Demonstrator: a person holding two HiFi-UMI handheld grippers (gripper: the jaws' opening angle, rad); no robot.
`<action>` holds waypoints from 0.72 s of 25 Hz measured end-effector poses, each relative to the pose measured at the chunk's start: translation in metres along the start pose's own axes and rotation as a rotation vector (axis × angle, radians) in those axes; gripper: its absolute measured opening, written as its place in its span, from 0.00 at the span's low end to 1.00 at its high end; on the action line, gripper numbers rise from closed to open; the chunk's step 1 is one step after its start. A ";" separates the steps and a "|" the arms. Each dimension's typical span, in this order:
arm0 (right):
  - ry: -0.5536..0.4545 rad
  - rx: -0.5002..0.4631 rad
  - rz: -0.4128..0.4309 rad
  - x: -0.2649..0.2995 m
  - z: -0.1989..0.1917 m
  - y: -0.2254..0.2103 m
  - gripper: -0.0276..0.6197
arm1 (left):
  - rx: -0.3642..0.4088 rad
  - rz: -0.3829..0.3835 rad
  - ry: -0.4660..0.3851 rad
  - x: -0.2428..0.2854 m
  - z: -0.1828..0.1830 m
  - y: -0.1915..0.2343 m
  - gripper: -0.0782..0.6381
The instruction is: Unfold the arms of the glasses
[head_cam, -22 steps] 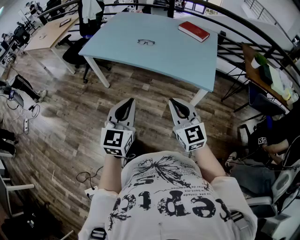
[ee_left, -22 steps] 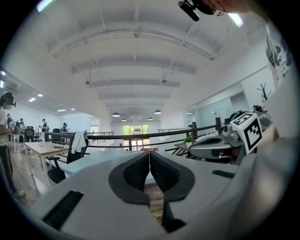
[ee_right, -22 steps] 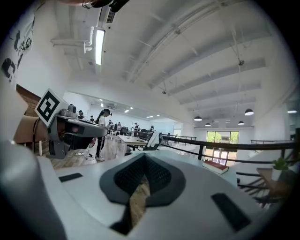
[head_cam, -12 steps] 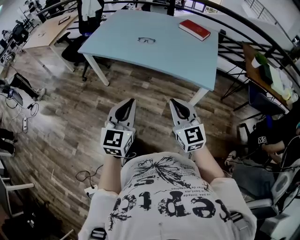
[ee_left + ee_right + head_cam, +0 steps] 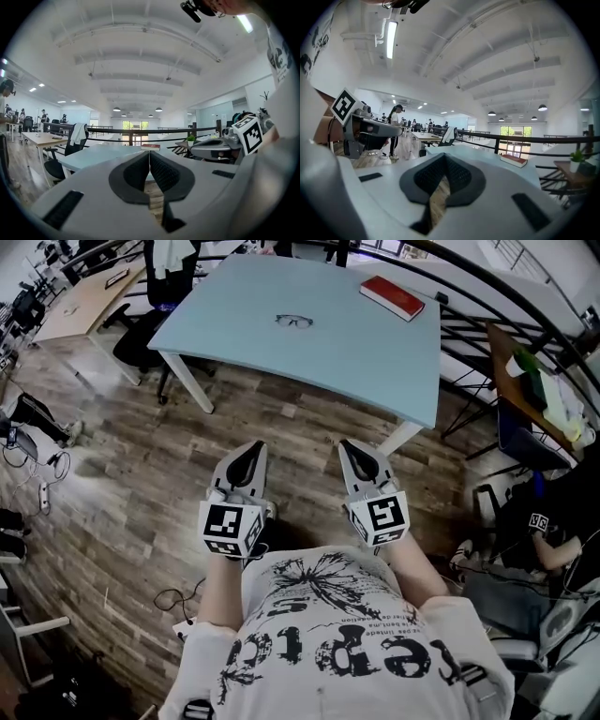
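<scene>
The bench (image 5: 375, 352) has a pale blue-green top and white legs. The glasses (image 5: 293, 322) seem dark-framed, though they show too small to be sure. The book (image 5: 392, 298) is red. The left hand-held gripper (image 5: 255, 446) and the right hand-held gripper (image 5: 349, 444) are light grey with black pads and black-and-white square markers. The floor (image 5: 122, 474) is grey-brown wood planking.

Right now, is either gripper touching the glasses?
No, the glasses lie on the blue table, well beyond the left gripper and the right gripper.
</scene>
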State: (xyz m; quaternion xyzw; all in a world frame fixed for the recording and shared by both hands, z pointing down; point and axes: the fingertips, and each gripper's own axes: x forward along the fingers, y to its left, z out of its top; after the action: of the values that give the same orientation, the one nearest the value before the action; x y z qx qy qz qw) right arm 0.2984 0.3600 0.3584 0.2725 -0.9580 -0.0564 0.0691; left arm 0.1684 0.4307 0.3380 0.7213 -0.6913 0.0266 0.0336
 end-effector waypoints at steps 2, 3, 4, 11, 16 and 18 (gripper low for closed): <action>0.004 -0.003 -0.003 0.024 0.003 -0.001 0.06 | -0.004 -0.004 -0.003 0.014 0.002 0.021 0.14; 0.005 -0.005 -0.005 0.037 0.006 -0.001 0.06 | 0.002 -0.006 -0.006 0.022 0.004 0.033 0.14; 0.006 -0.007 -0.008 0.051 0.008 -0.002 0.06 | 0.013 -0.010 -0.006 0.030 0.005 0.045 0.14; 0.048 0.001 -0.070 0.146 0.017 -0.005 0.06 | 0.026 -0.081 0.029 0.087 0.006 0.133 0.14; 0.073 0.027 -0.129 0.214 0.026 -0.011 0.06 | 0.012 -0.145 0.034 0.124 0.016 0.199 0.14; 0.072 0.034 -0.151 0.235 0.030 -0.014 0.06 | 0.009 -0.171 0.035 0.137 0.019 0.219 0.14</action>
State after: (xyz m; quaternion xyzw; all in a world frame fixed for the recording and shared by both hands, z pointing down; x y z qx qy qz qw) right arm 0.1029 0.2256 0.3510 0.3470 -0.9324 -0.0352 0.0946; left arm -0.0444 0.2831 0.3332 0.7772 -0.6264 0.0396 0.0445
